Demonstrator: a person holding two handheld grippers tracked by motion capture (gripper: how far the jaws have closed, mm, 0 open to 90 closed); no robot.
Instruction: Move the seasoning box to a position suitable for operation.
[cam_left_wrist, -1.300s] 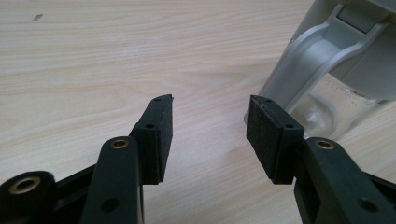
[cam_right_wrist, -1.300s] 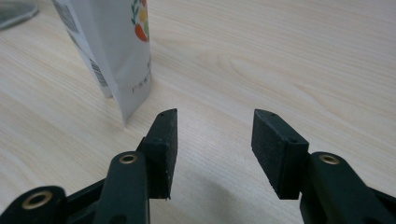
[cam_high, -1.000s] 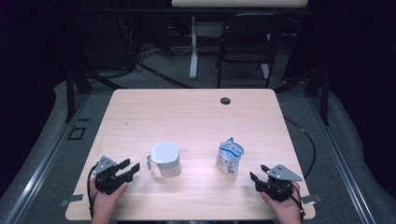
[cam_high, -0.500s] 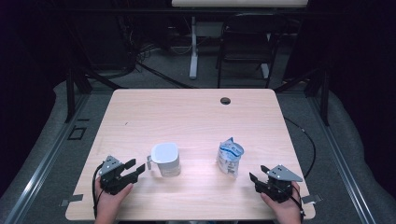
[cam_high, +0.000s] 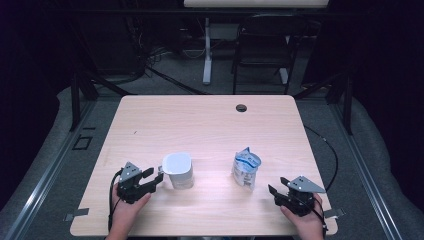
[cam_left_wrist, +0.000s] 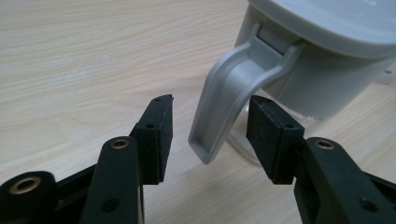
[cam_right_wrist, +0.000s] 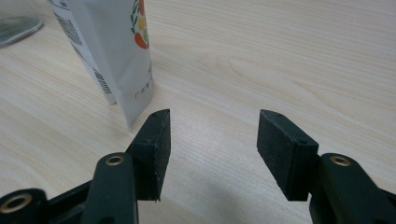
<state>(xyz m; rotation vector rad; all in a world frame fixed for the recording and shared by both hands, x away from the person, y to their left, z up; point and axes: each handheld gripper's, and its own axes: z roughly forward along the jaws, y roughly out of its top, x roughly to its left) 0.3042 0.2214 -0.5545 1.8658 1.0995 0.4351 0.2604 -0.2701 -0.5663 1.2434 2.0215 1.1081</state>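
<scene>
Between the left gripper's (cam_high: 156, 178) parted fingers (cam_left_wrist: 156, 135) hangs the grey handle (cam_left_wrist: 229, 105) of the white jug (cam_high: 178, 170), untouched by either pad. Just ahead of the right gripper's (cam_high: 274, 192) spread, empty fingers (cam_right_wrist: 152, 144) stands the printed pouch (cam_high: 246, 169), clear of them on the bench (cam_high: 210, 130).

My left gripper (cam_high: 150, 179) and right gripper (cam_high: 280, 192) were black, each topped by a grey three-cornered plate, with brass-ringed screw holes, rectangular pads (cam_left_wrist: 157, 135) and trailing black cables.
</scene>
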